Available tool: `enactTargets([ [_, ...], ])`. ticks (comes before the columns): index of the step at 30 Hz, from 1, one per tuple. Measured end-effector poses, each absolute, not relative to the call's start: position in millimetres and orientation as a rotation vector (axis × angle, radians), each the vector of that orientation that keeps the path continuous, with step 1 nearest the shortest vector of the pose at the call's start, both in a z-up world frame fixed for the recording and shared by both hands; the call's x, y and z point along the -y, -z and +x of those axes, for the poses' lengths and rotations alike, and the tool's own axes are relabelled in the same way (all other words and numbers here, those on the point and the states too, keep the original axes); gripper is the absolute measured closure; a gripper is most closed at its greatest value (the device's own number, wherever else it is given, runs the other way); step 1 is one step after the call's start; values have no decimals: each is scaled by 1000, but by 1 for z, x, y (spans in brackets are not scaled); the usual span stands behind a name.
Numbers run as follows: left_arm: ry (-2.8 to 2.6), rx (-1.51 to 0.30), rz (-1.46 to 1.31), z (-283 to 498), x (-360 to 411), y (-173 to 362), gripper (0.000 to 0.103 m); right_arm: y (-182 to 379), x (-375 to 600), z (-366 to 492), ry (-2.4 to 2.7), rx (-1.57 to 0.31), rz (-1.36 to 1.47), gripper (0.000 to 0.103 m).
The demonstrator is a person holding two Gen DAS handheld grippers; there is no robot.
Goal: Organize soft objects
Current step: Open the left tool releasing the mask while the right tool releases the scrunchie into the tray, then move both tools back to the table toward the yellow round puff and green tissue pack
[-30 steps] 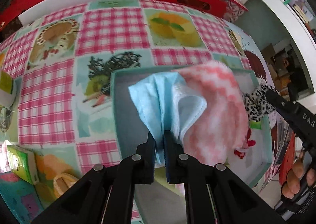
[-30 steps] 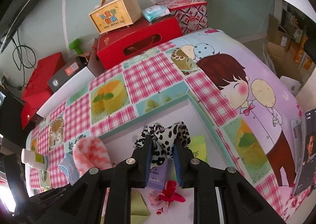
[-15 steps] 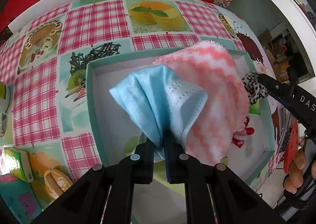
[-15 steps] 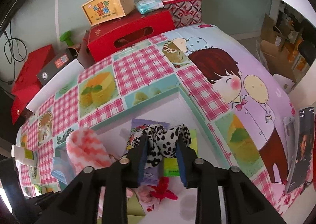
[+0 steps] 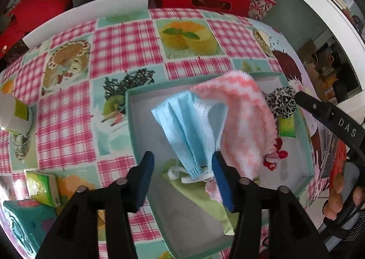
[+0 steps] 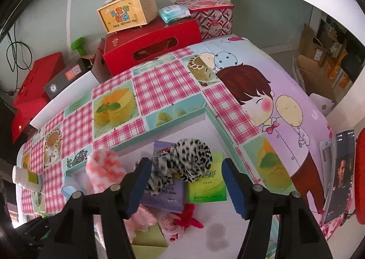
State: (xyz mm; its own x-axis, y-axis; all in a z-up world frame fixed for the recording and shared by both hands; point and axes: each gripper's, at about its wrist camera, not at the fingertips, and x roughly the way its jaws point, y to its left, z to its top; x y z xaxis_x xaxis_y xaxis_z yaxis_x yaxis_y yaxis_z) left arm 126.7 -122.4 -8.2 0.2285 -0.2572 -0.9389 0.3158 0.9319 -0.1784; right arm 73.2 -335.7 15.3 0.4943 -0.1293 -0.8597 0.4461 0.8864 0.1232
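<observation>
Over tray, mask hanging lengthwise

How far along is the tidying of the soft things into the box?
Nearly done. The mask and pink cloth are over the box; the left tongs are opening around them. The right tongs are opening too, the leopard scrunchie dropping between them onto the packets. Left: pull both tongs clear.
</observation>
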Motion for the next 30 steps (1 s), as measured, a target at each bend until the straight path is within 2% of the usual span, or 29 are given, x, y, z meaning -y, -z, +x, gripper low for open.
enactTargets([
  [5,394,-1255,41,124,117,-1,47,-18,333,73,355,-1004,337,34],
  [9,384,-1228,28,123,111,-6,40,-18,330,74,343,-1010,326,25],
  [14,350,-1220,7,128,103,-7,40,-14,324,76,322,-1024,306,22],
  [17,334,-1218,-18,131,96,-7,39,-13,322,77,319,-1026,295,16],
  [25,258,-1190,-63,138,76,-7,26,-10,318,80,304,-1031,277,10],
  [27,234,-1186,-79,141,69,-5,15,-10,316,80,299,-1024,278,0],
  [30,187,-1165,-103,144,56,-6,15,-19,315,78,300,-968,277,0],
])
